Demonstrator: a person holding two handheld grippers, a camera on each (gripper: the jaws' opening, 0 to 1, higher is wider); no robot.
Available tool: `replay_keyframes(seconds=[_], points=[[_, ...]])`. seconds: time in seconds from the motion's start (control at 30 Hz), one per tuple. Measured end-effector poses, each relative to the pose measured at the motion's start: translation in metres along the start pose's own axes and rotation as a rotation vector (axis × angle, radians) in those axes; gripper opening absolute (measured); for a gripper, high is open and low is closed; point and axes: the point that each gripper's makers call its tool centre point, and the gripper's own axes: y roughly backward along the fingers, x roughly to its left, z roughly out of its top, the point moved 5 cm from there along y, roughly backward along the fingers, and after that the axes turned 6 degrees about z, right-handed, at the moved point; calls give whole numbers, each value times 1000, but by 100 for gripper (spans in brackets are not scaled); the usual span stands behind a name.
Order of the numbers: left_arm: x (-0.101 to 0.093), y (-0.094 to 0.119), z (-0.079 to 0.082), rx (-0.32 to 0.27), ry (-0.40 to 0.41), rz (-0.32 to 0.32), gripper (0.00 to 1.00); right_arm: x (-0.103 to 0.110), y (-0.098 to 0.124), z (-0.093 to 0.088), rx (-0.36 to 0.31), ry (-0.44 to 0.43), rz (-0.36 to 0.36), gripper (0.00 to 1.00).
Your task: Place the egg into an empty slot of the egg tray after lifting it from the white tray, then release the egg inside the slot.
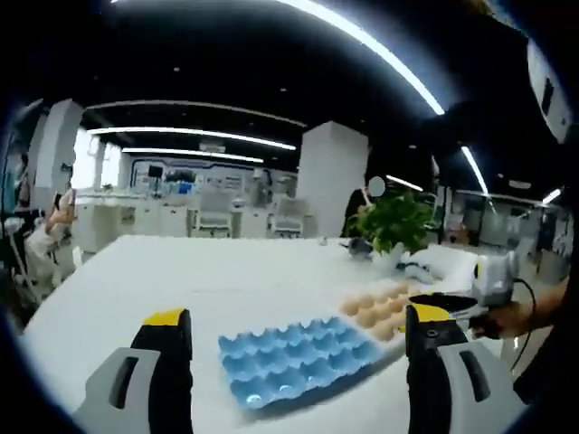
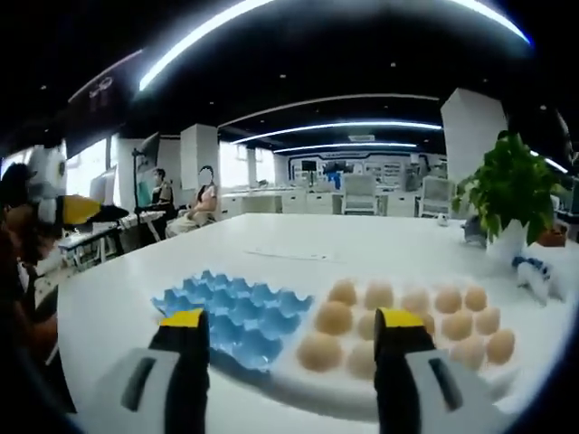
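A blue egg tray (image 1: 298, 362) lies on the white table with its slots empty. Just right of it sit several tan eggs (image 1: 380, 312). My left gripper (image 1: 297, 318) is open, held above and short of the blue tray with nothing between its jaws. In the right gripper view, the eggs (image 2: 407, 321) rest on a white tray (image 2: 344, 393), with the blue egg tray (image 2: 231, 312) touching its left side. My right gripper (image 2: 291, 318) is open and empty, hovering in front of the nearest eggs. The left gripper (image 2: 68, 210) shows at the left edge.
A potted green plant (image 2: 511, 190) stands at the table's far right, also seen as the plant (image 1: 393, 221). A hand (image 1: 516, 316) holds the right gripper (image 1: 457, 303) beyond the eggs. The white table (image 1: 208, 262) stretches away bare. People sit at desks (image 2: 194, 203) behind.
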Motion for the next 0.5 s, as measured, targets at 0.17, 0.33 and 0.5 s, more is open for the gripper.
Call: replay_keyframes(seconds=[0.17,0.33,0.5], points=[[-7,-5,-17,57,41,-142,99,-3,-5,-2,39,10,-100,71],[5,-8,-42,170,-33,-139,99,-2,-8,-9,86,22,-128,60],[15,-7,-55,265,18,-156,99,0,-12,-5,94,66,-149,64]])
